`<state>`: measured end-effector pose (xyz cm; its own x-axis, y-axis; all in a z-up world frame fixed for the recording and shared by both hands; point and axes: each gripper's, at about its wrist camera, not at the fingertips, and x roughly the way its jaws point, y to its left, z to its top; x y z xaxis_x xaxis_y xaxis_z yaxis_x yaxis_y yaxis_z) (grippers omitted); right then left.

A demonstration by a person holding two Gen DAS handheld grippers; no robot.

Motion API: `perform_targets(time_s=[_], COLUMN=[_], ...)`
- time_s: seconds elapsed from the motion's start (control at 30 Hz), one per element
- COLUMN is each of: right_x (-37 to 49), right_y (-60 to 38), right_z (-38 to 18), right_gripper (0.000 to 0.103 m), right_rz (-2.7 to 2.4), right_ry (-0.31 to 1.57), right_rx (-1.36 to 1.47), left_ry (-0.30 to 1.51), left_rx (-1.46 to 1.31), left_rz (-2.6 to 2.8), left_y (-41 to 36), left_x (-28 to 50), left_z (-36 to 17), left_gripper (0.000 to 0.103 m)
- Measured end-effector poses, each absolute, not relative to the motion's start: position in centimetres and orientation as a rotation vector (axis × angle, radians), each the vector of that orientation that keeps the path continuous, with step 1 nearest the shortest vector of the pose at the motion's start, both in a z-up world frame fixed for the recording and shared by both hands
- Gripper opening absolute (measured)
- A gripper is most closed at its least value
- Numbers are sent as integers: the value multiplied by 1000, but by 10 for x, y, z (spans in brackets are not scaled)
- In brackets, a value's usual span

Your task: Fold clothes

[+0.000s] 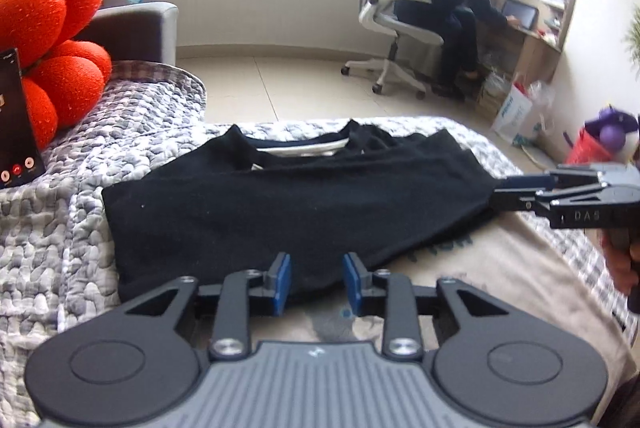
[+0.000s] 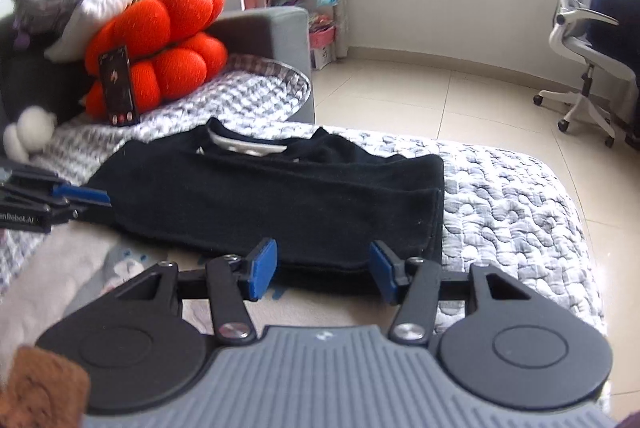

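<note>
Left wrist: left gripper (image 1: 313, 282) fingers partly spread, empty; right gripper (image 2: 323, 272) fingers wider, clear of black shirt (image 2: 280, 204).

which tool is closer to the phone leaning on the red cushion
Left. The left tool is at the black shirt's near edge on the phone's side; the right tool is at the shirt's far end.

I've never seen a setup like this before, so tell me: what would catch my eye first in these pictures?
Probably the black T-shirt, already folded into a wide band across the grey quilted bedspread. Next, the bright orange plush cushion at the bed's far left corner, with a phone propped against it. Close to the lens, the left claw and right claw stand open at the shirt's near edge, holding nothing.
</note>
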<state>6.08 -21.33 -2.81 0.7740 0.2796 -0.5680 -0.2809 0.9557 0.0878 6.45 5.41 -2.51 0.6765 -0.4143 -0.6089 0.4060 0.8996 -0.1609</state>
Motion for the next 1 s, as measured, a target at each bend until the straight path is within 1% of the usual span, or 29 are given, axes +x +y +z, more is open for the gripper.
perform_targets(time_s=[0.2, 0.4, 0.5, 0.57, 0.77, 0.87, 1.0], right_x=[78, 95, 94, 91, 62, 39, 12], right_y=[-196, -177, -184, -191, -243, -263, -286], right_z=[-36, -51, -43, -34, -7, -6, -6], right_gripper=[55, 56, 54, 56, 56, 56, 56], right_rz=[269, 202, 155, 108, 123, 138, 129], right_ry=[657, 721, 738, 751, 746, 764, 807], right_rx=[93, 64, 75, 93, 378, 485, 552], left_ry=[717, 789, 794, 798, 814, 849, 886], left_rx=[-57, -92, -95, -94, -50, -47, -81], left_rz=[-371, -238, -225, -198, -145, -132, -203], left_y=[40, 43, 50, 55, 68, 71, 77], left_x=[81, 96, 90, 82, 56, 48, 29], left_z=[-30, -43, -38, -33, -23, -19, -7], left_gripper=[35, 36, 36, 37, 44, 45, 45])
